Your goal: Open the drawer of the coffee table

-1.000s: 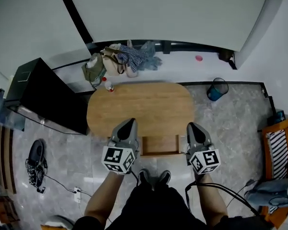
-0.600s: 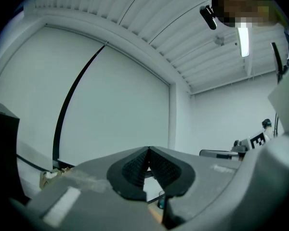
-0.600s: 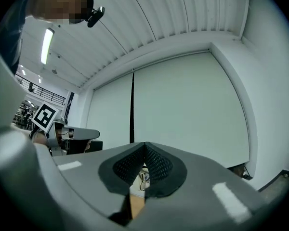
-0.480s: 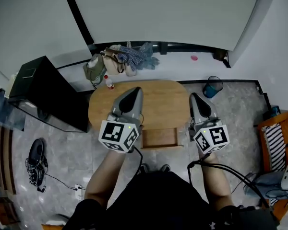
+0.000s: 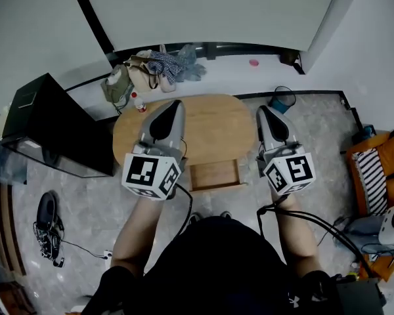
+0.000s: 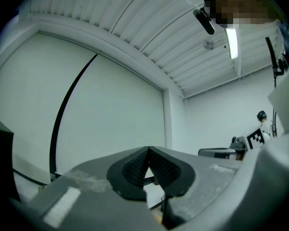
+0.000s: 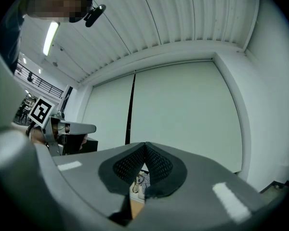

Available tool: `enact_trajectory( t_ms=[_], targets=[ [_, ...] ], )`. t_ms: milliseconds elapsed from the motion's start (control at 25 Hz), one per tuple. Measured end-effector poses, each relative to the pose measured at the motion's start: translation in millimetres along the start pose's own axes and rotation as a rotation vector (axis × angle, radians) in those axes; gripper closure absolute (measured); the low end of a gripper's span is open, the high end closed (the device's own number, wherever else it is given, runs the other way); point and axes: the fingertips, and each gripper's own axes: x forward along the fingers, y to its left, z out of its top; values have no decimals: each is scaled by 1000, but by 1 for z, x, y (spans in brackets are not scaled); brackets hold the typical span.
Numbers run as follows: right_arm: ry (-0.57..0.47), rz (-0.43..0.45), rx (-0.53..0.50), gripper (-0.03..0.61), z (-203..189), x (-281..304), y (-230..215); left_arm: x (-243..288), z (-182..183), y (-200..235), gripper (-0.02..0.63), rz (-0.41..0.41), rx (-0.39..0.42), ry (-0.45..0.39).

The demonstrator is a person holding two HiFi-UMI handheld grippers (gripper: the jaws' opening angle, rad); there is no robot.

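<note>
I judge the drawer (image 5: 213, 174) of the coffee table (image 5: 213, 126) open; left gripper (image 5: 173, 104), right gripper (image 5: 265, 110) hover clenched, empty; withdrawal remains.

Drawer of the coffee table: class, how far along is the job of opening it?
Done: the drawer stands pulled out at the near side of the coffee table. In hand: nothing; the left hand-held gripper and right hand-held gripper are shut, empty, above the table. Left: seemingly nothing.
</note>
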Motion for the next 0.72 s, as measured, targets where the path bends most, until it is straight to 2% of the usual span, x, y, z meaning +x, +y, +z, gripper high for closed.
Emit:
enact_trajectory(
  t_ms=[160, 400, 720],
  targets=[
    [8, -12, -17, 577, -6, -3, 14, -9, -5, 3, 612, -14, 17, -1],
    [35, -16, -14, 577, -13, 1, 24, -12, -23, 14, 612, -30, -24, 36],
    [32, -22, 13, 577, -19, -2, 41, -25, -24, 20, 612, -42, -25, 33]
  ],
)
